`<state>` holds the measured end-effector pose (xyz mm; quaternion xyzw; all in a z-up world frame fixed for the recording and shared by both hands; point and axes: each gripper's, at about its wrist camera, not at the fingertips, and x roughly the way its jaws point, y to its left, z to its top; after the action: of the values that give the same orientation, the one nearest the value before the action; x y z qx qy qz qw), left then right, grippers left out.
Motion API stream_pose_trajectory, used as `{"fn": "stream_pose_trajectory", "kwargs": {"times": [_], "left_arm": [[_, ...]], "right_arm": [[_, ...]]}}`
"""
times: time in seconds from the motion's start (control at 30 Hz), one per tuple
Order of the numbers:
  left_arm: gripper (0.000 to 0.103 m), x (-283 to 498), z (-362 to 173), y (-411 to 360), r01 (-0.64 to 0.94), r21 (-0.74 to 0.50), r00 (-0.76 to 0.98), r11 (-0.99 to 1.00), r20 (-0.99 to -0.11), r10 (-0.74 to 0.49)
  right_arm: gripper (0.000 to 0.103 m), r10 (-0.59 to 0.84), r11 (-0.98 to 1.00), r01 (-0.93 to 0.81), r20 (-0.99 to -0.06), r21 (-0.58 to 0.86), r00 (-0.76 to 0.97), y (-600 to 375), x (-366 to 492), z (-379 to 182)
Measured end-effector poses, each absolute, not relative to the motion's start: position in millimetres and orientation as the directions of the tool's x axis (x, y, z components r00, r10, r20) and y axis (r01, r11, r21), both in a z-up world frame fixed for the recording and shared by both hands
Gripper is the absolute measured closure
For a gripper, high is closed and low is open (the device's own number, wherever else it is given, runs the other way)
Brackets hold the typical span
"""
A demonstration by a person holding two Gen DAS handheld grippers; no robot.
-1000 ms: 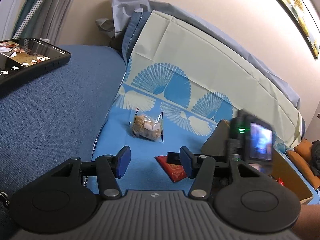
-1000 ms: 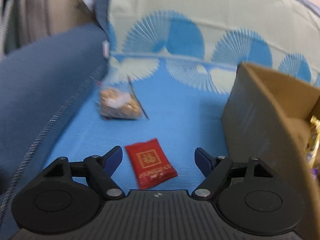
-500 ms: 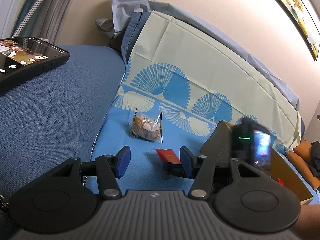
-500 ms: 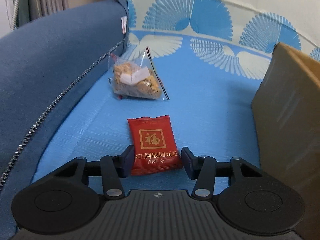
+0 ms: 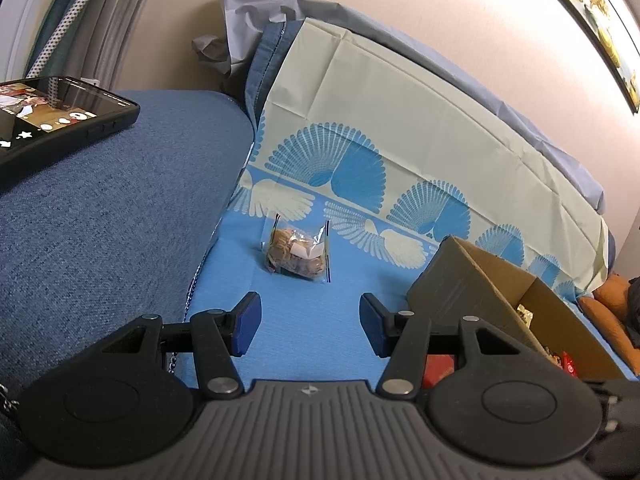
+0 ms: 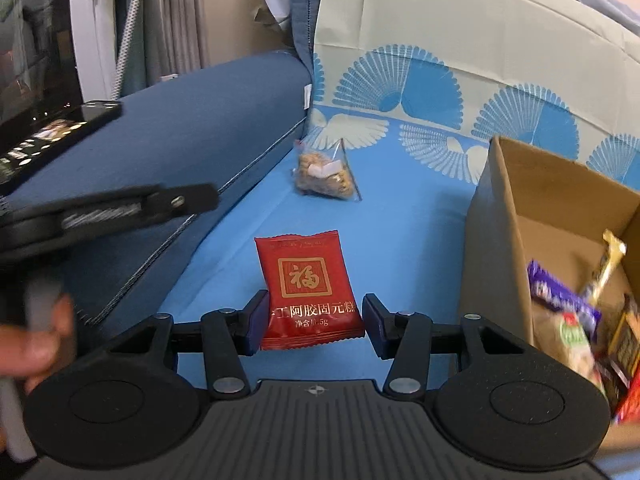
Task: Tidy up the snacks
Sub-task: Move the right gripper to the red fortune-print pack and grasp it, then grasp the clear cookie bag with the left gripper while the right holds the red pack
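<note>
My right gripper [image 6: 312,324] is shut on the lower edge of a red snack packet [image 6: 308,280] with gold characters, holding it up off the blue cloth. A sliver of that red packet [image 5: 438,368] shows behind my left gripper's right finger. A clear bag of brown snacks [image 6: 324,178] lies farther back on the cloth, also in the left wrist view [image 5: 298,256]. My left gripper [image 5: 308,326] hovers open in front of that bag with nothing between its pads. An open cardboard box [image 6: 504,240] holding several wrapped snacks stands to the right.
A blue sofa armrest [image 5: 120,220] rises on the left with a black phone [image 5: 52,116] lying on it. The fan-patterned cloth [image 5: 360,120] covers the seat and backrest. The box wall [image 5: 472,280] stands close to my left gripper's right side. A hand [image 6: 36,340] holds the left gripper.
My right gripper closed on the red packet, lifted it off the cloth and pulled back toward the box. It left the middle of the left wrist view. The left gripper stayed still.
</note>
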<state>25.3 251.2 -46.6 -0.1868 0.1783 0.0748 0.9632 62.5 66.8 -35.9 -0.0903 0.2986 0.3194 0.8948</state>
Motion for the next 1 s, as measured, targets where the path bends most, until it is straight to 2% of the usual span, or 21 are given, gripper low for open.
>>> {"fn": "stream_pose_trajectory", "kwargs": {"times": [0.1, 0.43, 0.63, 0.67, 0.7, 0.77, 0.83, 0.87, 1.0], "left_arm": [[0.043, 27.1, -46.0, 249.0, -0.221, -0.321, 0.92, 0.921, -0.381, 0.088], [0.043, 37.4, -47.8, 236.1, -0.219, -0.242, 0.902, 0.945, -0.42, 0.101], [0.042, 44.7, -48.2, 224.0, -0.187, -0.18, 0.896, 0.966, -0.435, 0.092], [0.038, 48.3, -48.7, 224.5, -0.187, -0.182, 0.891, 0.965, -0.446, 0.089], [0.034, 55.7, -49.2, 226.7, -0.195, -0.19, 0.882, 0.962, -0.463, 0.087], [0.027, 70.3, -49.1, 232.9, -0.222, -0.222, 0.871, 0.949, -0.483, 0.09], [0.018, 87.2, -47.9, 238.0, -0.256, -0.238, 0.862, 0.937, -0.494, 0.11], [0.012, 99.9, -46.4, 240.4, -0.276, -0.24, 0.858, 0.931, -0.498, 0.126], [0.001, 148.3, -39.0, 236.7, -0.302, -0.225, 0.853, 0.927, -0.497, 0.157]], "right_arm": [[0.051, 0.491, 0.786, -0.618, -0.577, -0.031, 0.653, 70.4, 56.5, -55.5], [0.051, 0.454, 0.802, -0.598, -0.627, -0.023, 0.633, 72.1, 67.9, -95.1], [0.043, 0.43, 0.825, -0.564, -0.666, 0.016, 0.61, 70.3, 85.1, -103.8], [0.036, 0.43, 0.824, -0.566, -0.674, 0.021, 0.601, 70.3, 87.9, -104.6], [0.034, 0.426, 0.824, -0.566, -0.68, 0.02, 0.597, 70.5, 89.6, -105.8], [0.034, 0.425, 0.827, -0.561, -0.689, 0.033, 0.587, 70.7, 93.6, -107.9], [0.038, 0.432, 0.828, -0.557, -0.7, 0.058, 0.568, 71.5, 97.2, -109.6], [0.049, 0.435, 0.826, -0.56, -0.707, 0.066, 0.558, 72.2, 98.5, -110.3], [0.053, 0.433, 0.824, -0.564, -0.708, 0.059, 0.558, 74.6, 98.5, -110.6]]}}
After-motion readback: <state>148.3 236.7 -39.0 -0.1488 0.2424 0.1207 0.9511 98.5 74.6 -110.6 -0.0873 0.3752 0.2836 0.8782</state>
